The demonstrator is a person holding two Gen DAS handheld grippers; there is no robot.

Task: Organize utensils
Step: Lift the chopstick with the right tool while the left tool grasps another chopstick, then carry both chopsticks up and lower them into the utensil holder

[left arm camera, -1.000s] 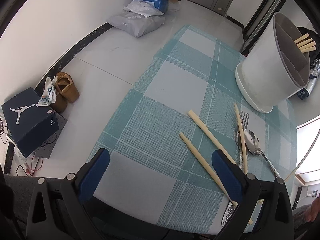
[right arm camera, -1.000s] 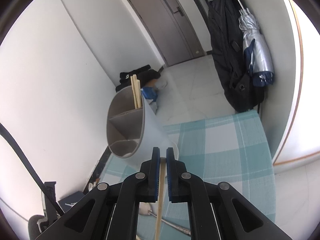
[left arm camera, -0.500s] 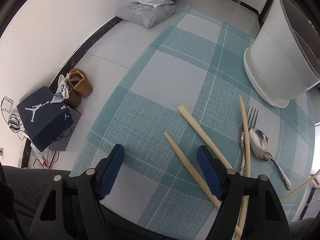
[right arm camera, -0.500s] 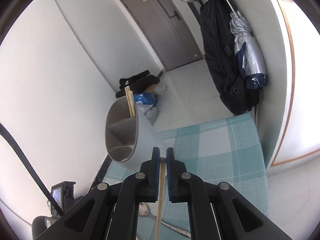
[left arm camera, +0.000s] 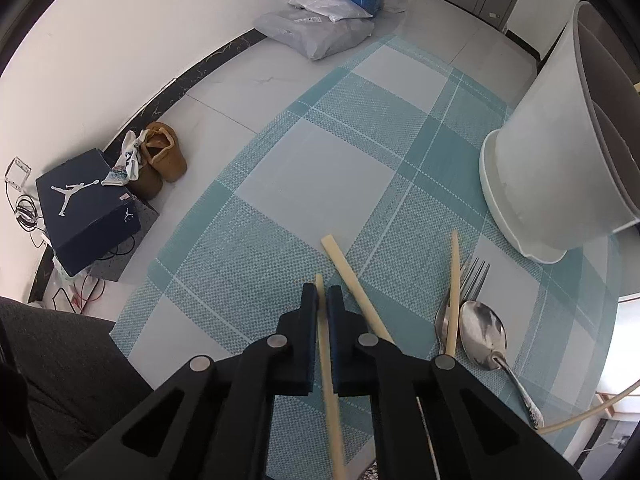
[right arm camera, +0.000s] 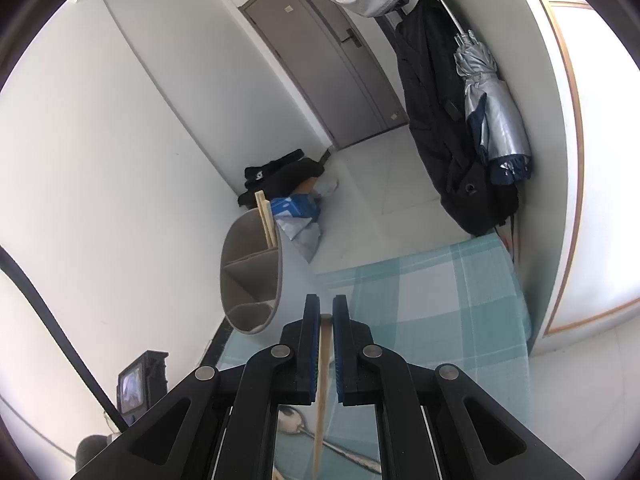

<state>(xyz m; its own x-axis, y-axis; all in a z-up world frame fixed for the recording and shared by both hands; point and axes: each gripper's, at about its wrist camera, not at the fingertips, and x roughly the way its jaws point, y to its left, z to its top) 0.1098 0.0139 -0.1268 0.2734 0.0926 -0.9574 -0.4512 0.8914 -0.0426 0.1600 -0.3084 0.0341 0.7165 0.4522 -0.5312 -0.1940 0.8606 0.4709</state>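
Observation:
My left gripper (left arm camera: 322, 300) points down at the teal checked tablecloth (left arm camera: 320, 184) and is shut on a bamboo chopstick (left arm camera: 329, 376) that runs back between its blue pads. A second chopstick (left arm camera: 354, 284) lies just right of it. Further right a third chopstick (left arm camera: 454, 276) rests across a fork (left arm camera: 472, 280), beside a spoon (left arm camera: 482, 330). The white utensil holder (left arm camera: 552, 160) stands at the right. My right gripper (right arm camera: 326, 314) is raised above the table and shut on another chopstick (right arm camera: 322, 380). The holder (right arm camera: 250, 276), left of it, has chopsticks (right arm camera: 266, 220) in its far compartment.
The table's left edge drops to a tiled floor with a dark shoe box (left arm camera: 86, 210), brown shoes (left arm camera: 160, 160) and grey parcels (left arm camera: 316, 32). A person's dark trouser leg (left arm camera: 52, 380) is at lower left. Coats and an umbrella (right arm camera: 492, 120) hang on the right wall.
The left gripper moved over the nearest chopstick and its jaws went from wide open to shut on it. The right gripper kept its chopstick and rose slightly.

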